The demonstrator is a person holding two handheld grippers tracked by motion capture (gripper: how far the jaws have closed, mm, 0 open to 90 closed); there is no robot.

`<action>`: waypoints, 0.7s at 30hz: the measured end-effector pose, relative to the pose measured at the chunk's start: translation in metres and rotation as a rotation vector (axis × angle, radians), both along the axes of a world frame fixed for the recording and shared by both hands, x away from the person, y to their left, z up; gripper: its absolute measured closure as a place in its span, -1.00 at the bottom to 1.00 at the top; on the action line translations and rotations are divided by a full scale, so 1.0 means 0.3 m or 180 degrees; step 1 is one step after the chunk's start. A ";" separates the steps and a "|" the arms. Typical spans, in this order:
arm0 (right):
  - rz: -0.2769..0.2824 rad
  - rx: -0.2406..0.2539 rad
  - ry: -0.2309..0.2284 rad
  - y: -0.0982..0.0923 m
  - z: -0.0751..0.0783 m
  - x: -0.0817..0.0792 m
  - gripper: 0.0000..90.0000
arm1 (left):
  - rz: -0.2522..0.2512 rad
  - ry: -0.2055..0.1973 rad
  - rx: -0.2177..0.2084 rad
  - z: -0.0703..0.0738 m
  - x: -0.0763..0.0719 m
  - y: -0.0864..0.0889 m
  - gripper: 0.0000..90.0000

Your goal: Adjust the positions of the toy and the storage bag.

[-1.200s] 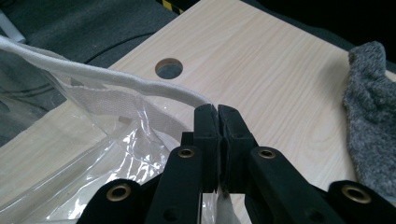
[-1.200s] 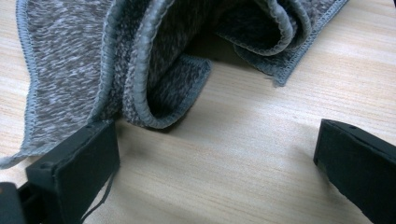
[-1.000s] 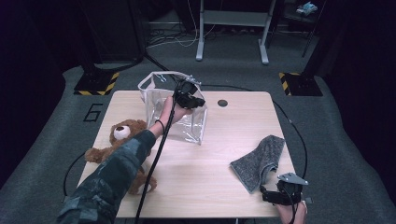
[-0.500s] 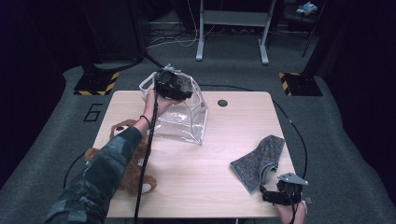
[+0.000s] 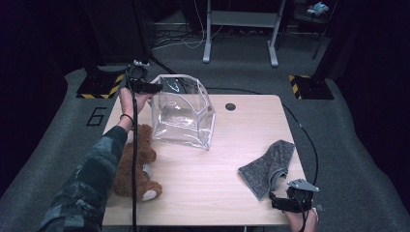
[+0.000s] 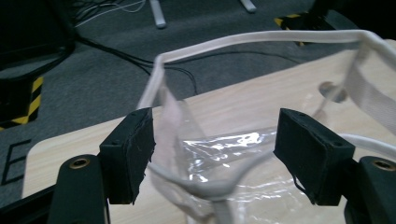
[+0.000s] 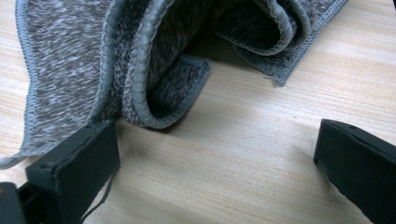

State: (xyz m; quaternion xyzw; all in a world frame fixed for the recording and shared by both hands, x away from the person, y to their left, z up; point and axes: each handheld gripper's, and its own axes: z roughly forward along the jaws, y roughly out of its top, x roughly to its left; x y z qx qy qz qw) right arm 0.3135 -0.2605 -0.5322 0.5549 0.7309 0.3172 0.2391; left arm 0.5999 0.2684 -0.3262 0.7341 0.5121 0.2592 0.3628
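The left tool point(image 5: 153, 88) is hovering at the far-left rim of the clear bag point(image 5: 183, 116), its jaws just having been opening, standing wide with the white rim strap between them but unpressed. The bag is standing upright on the desk point(image 5: 227, 159) beside the teddy bear point(image 5: 135, 164). Risk: a snagged rim tipping the bag. The right tool point(image 5: 283, 203) is resting open, empty, near the grey cloth point(image 5: 268, 166).

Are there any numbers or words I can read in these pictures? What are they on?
"6" – a big dark number on the grey floor mat, left of the table.
The left gripper view catches part of that same mark at its left edge, cut off.
No other words or labels are readable anywhere.
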 end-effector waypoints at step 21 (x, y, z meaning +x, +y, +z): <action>-0.0005 0.0006 0.0007 0.001 0.000 -0.001 -1.00 | 0.0119 0.0587 -0.0226 -0.083 0.044 0.078 -0.14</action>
